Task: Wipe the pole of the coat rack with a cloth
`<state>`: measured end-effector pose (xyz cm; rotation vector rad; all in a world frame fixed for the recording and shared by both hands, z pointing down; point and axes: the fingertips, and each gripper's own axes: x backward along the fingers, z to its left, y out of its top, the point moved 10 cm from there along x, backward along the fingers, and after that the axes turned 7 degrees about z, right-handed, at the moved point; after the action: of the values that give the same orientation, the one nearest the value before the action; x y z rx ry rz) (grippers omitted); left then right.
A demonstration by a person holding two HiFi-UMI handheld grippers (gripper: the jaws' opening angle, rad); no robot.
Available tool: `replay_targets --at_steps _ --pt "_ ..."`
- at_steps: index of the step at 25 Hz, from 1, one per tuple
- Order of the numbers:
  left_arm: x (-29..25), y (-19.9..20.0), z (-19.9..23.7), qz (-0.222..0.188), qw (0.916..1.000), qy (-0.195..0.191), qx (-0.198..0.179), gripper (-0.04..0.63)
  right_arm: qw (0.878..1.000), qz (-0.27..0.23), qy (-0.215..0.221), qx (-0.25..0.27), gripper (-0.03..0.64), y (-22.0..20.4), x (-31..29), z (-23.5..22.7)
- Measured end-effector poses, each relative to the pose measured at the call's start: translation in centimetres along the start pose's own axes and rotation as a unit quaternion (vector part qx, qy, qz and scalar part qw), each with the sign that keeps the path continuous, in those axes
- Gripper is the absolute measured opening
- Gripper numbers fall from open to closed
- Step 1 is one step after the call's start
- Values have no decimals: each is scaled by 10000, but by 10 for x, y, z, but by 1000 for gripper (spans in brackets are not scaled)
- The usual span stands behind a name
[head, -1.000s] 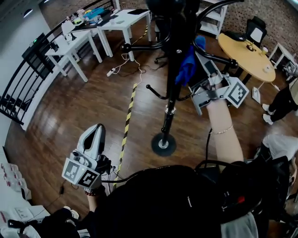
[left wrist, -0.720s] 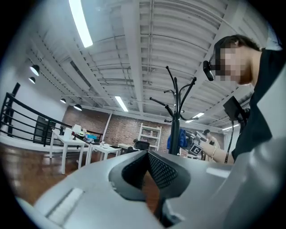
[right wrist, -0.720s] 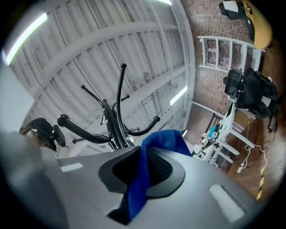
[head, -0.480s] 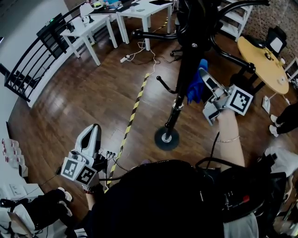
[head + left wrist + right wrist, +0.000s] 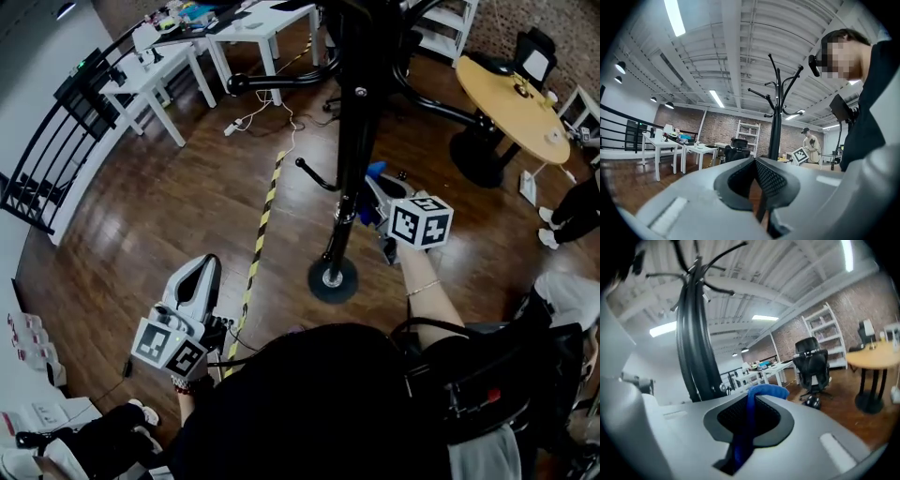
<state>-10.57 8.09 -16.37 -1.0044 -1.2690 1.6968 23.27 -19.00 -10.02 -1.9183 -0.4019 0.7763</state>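
Far out to the left of the left tool point(image 5: 201, 272) a black railing point(image 5: 56, 141) closes off the floor. Bare wood floor lies ahead of this tool. The tool is held low, well apart from the coat rack, and the left gripper view shows its jaws closed together with nothing between them. That view alone shows the whole rack point(image 5: 776, 122) standing upright with its hooks spread at the top.

Just right of the left tool a yellow-and-black floor tape point(image 5: 262, 220) runs away toward the white desks point(image 5: 253, 28). The pole point(image 5: 352, 141) rises from a round base point(image 5: 333, 279).

The right tool point(image 5: 373, 187) sits close against the pole's right side, low on it, clamped on a blue cloth point(image 5: 376, 170). Contact between cloth and pole cannot be made out from above. The right gripper view shows the cloth point(image 5: 764, 391) pinched between the jaws, with its fold bulging past the tips and the pole point(image 5: 696, 343) just to the tool's left. Open floor lies to the right, then a round wooden desk point(image 5: 511, 94).
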Motion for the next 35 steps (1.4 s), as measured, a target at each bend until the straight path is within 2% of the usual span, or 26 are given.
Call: replay_targets --at_steps 2,5,7,10,13,15,18,21,25,28,30,31,32,35 --pt "-4 -2 3 62 10000 -52 31 6 9919 338 -540 1103 38 2 0 4" --pt "-12 -4 6 78 9998 -137 81 6 9605 759 -1199 2393 38 6 -1 12" --pt "-16 -6 7 58 9998 -188 94 6 9384 937 -1560 2937 38 7 -1 13" --pt "-16 -10 9 43 9997 -212 110 6 9185 1042 -1929 3290 38 8 6 8" --pt "-15 -14 14 3 9997 -240 103 6 9061 1087 -2251 3412 38 15 17 0" --pt "-21 -15 15 -44 9994 -345 -32 6 9020 1070 -2423 3408 38 19 25 -4" --pt "-39 -8 8 -45 9969 -697 -372 6 8986 994 -2735 3284 38 24 39 -7" --pt "-60 0 -3 -88 9905 -1193 -680 6 8991 881 -2994 3069 38 22 59 -1" --pt "-98 -2 -10 54 9763 -1930 -978 6 9149 131 -3067 2621 38 14 98 24" --pt "-118 -2 -21 148 9597 -2608 -1034 6 9221 -534 -3067 2299 38 12 131 55" --pt "-117 -5 -23 218 9512 -2906 -1016 6 9289 -1100 -2900 2026 38 10 148 75" --pt "-115 -7 -23 274 9480 -3006 -1007 6 9275 -1389 -2871 1952 38 12 156 84" --pt "-115 -9 -22 320 9444 -3109 -1022 6 9198 -1638 -2952 1999 38 16 166 94" --pt "-125 -12 -22 334 9284 -3495 -1214 6 8753 -2269 -3430 2543 38 50 204 133"
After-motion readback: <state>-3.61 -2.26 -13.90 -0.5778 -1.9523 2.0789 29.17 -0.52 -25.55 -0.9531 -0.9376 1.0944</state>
